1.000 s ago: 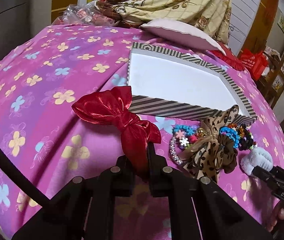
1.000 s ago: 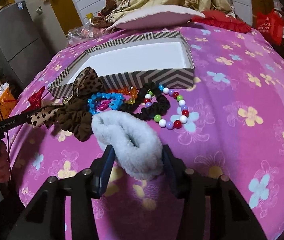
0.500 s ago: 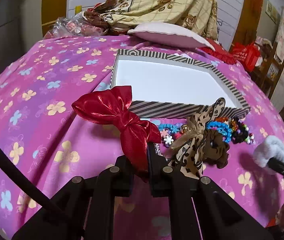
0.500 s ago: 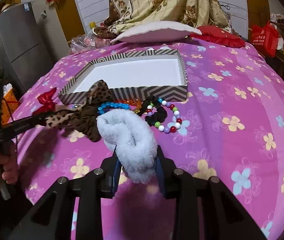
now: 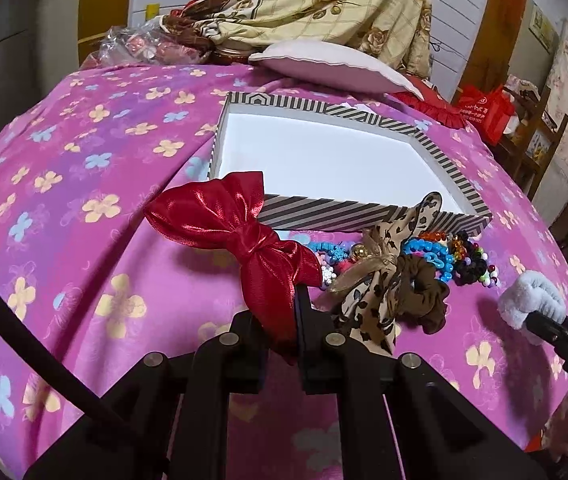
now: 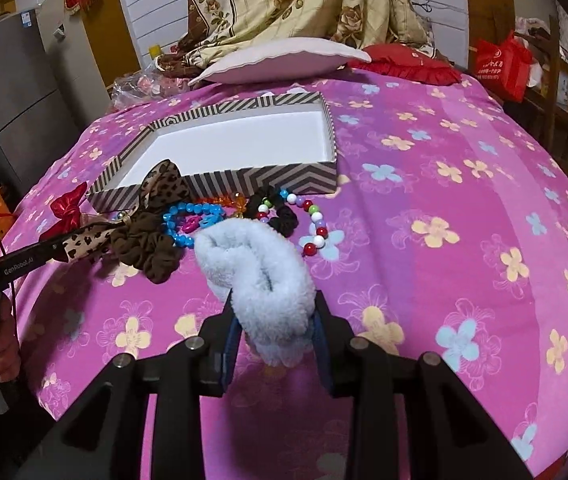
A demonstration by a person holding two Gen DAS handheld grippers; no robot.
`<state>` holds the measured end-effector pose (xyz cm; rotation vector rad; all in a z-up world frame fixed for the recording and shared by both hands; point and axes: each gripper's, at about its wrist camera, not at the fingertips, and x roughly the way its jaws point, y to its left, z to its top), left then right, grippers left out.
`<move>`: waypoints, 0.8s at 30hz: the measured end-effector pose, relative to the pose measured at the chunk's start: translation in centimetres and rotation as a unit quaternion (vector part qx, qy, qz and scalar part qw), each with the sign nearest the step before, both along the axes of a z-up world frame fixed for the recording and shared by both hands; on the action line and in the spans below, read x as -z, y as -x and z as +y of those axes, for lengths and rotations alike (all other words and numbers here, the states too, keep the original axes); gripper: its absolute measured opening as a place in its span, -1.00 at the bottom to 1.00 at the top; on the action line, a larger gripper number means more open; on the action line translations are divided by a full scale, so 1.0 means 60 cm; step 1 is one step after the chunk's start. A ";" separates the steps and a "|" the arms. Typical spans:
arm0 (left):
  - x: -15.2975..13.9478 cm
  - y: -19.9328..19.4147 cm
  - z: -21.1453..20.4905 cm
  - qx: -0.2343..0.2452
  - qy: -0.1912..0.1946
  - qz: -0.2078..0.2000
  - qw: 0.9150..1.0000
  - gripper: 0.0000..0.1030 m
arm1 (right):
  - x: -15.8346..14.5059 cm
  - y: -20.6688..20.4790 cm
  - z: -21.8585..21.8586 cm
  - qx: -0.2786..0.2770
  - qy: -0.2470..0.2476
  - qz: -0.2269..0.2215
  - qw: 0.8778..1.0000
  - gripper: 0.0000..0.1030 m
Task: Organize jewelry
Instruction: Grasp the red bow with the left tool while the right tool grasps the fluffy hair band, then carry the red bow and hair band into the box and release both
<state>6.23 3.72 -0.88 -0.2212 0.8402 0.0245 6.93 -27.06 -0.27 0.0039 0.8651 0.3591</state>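
Observation:
My left gripper is shut on a red satin bow and holds it above the pink flowered cloth, in front of the striped box, whose white inside holds nothing. My right gripper is shut on a pale blue fluffy scrunchie, lifted off the cloth; it also shows in the left wrist view. Between them lie a leopard-print bow scrunchie, blue bead bracelets, a black scrunchie and a coloured bead bracelet. The red bow shows small in the right wrist view.
A pink-white pillow and a red cushion lie behind the box, with a flowered blanket beyond. A plastic bag sits at the back left. A grey cabinet stands left, a wooden rack with a red bag right.
Both grippers have lifted and drawn back from the pile with their items. The right gripper closed tighter on the fluffy scrunchie and raised it off the cloth.

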 end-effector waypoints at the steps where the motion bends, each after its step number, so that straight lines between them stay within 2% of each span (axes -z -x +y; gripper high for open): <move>1: 0.000 0.001 0.001 -0.002 -0.002 0.000 1.000 -1.00 | 0.001 0.000 0.001 -0.002 0.001 0.000 1.000 -0.34; 4: 0.001 0.001 -0.001 -0.001 -0.006 0.002 1.000 -1.00 | -0.002 0.002 0.004 -0.004 0.002 -0.004 1.000 -0.34; 10: -0.003 0.006 -0.020 0.012 -0.041 -0.004 0.999 -1.00 | -0.004 0.003 0.007 -0.008 0.004 -0.008 1.000 -0.34; 24: 0.000 0.004 -0.011 0.000 -0.044 0.001 0.999 -1.00 | -0.003 0.004 0.013 -0.012 0.010 -0.012 1.000 -0.34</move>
